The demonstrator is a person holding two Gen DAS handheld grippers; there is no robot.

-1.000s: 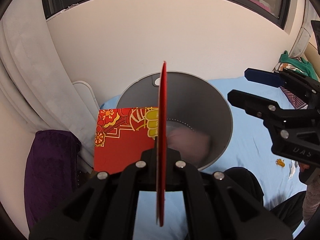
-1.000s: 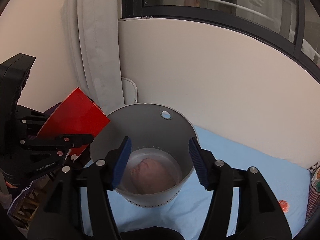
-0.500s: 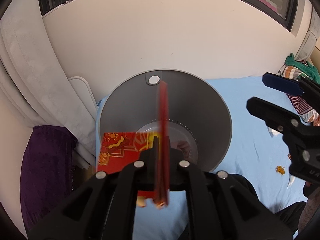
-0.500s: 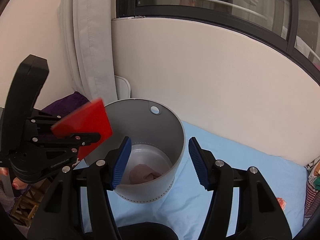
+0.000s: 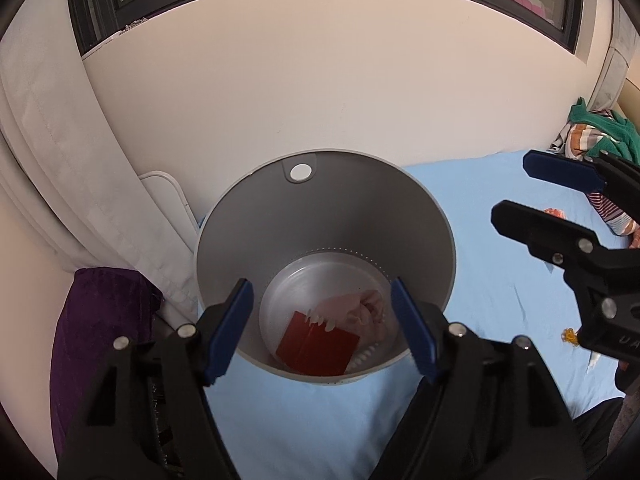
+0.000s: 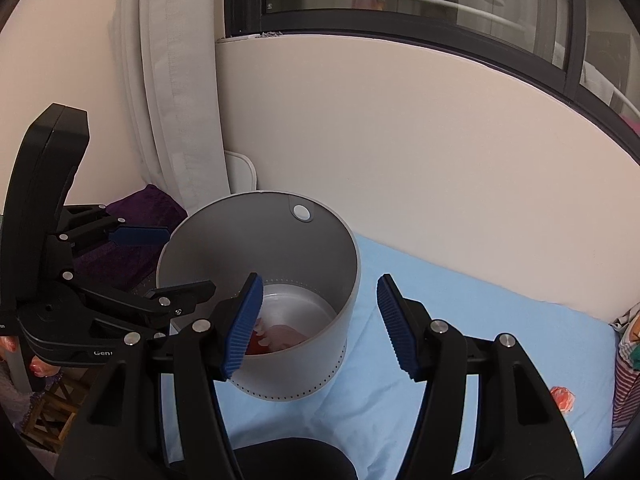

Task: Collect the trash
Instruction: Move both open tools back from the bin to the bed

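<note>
A grey round bin (image 5: 420,240) stands on the blue bed sheet; it also shows in the right wrist view (image 6: 340,280). A red envelope (image 5: 316,346) lies flat on its bottom beside a pale pink crumpled piece (image 5: 360,312). My left gripper (image 5: 322,328) is open and empty just above the bin's near rim. My right gripper (image 6: 318,324) is open and empty, to the right of the bin; it shows in the left wrist view (image 5: 536,192). A small pink scrap (image 6: 562,398) and an orange scrap (image 5: 570,336) lie on the sheet at the right.
A cream wall and a dark-framed window rise behind the bin. White curtain (image 5: 60,160) hangs at the left, above a purple cushion (image 5: 96,320). A pile of green and striped clothes (image 5: 600,132) lies at the far right of the bed.
My left gripper opened and let go of the red envelope, which fell into the bin. The right gripper stayed open beside the bin.
</note>
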